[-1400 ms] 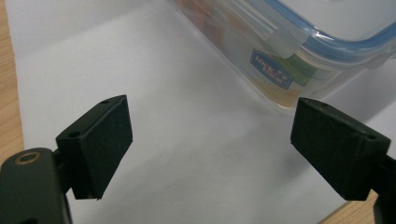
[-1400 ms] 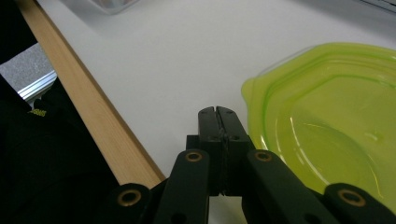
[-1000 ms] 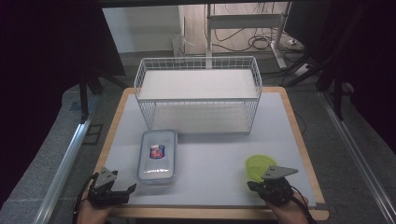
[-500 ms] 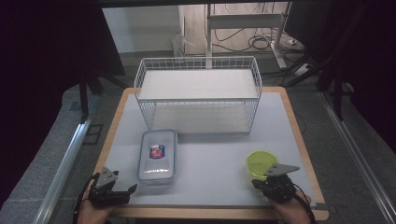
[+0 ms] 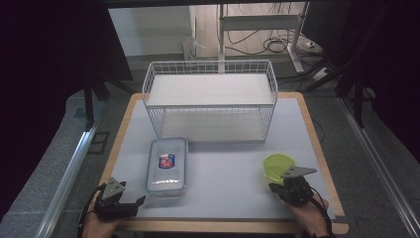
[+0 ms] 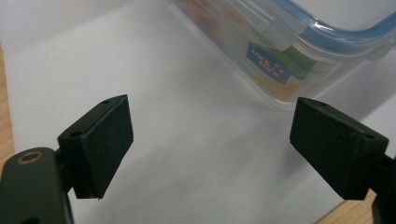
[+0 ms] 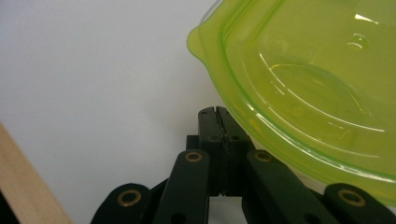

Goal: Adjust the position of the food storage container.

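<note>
Pale grey matting covers the tabletop (image 5: pixel 223 173), smooth and matte, with a light wooden edge running round it. At the far side stands a white wire basket (image 5: pixel 210 99), a rectangular cage of thin mesh with a flat white panel on top.

I see my left hand-held gripper (image 5: pixel 121 204) at the near left corner, its jaws spread wide with nothing between them. In the left gripper view its pads (image 6: pixel 100 144) are black, blocky and faintly grainy. Just beyond them lies the clear plastic container (image 6: pixel 299 51), a rounded rectangular box with a blue seal under its lid, a snap flap on the end and a printed label on the wall. From above the container sits near the left gripper, lengthwise toward the basket.

My right hand-held gripper (image 5: pixel 292 187) is at the near right, jaws pressed together and holding nothing. Its closed tips (image 7: pixel 218 116) lie at the rim of the green bowl (image 7: pixel 308 88), a glossy translucent lime plastic dish with a small lip tab; I cannot tell whether they touch it. From above the bowl sits on the mat just beyond that gripper.
</note>
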The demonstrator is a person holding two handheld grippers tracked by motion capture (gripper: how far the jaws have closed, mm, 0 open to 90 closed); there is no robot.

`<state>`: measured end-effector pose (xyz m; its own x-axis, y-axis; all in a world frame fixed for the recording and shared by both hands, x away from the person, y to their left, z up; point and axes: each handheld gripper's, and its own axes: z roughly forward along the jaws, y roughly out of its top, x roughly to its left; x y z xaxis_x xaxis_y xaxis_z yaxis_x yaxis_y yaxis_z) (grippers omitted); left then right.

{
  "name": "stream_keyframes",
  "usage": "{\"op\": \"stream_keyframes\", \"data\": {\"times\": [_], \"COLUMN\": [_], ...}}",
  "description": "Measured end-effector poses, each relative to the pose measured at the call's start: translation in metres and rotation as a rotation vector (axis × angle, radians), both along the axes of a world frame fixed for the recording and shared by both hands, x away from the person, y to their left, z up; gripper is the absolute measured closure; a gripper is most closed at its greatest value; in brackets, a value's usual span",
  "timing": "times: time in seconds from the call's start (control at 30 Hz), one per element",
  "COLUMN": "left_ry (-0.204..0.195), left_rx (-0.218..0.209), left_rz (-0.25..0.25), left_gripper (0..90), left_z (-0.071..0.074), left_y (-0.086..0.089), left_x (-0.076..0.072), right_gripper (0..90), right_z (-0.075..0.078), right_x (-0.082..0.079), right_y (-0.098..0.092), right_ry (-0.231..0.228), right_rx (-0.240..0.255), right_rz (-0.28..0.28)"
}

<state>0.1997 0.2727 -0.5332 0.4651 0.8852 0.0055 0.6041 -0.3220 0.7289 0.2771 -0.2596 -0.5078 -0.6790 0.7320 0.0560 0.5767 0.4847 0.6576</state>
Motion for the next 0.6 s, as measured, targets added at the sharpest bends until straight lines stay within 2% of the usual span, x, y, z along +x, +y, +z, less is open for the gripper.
{"op": "stream_keyframes", "data": {"times": [0.27,0.6], "left_ry": [0.006,0.017], "left_rx": [-0.005,-0.017], "left_rz": [0.005,0.004], "left_gripper": [13.3,16.2], "left_z": [0.000,0.000], "left_y": [0.001,0.002], "left_x": [0.000,0.001], "right_gripper": [89.4,89.4], "right_z": [-0.001,-0.004], "right_x": [0.013,0.042], "right_y": [-0.005,-0.018], "right_ry": [-0.002,-0.015], "right_rx": [-0.008,-0.020], "right_rz": [-0.029,-0.097]}}
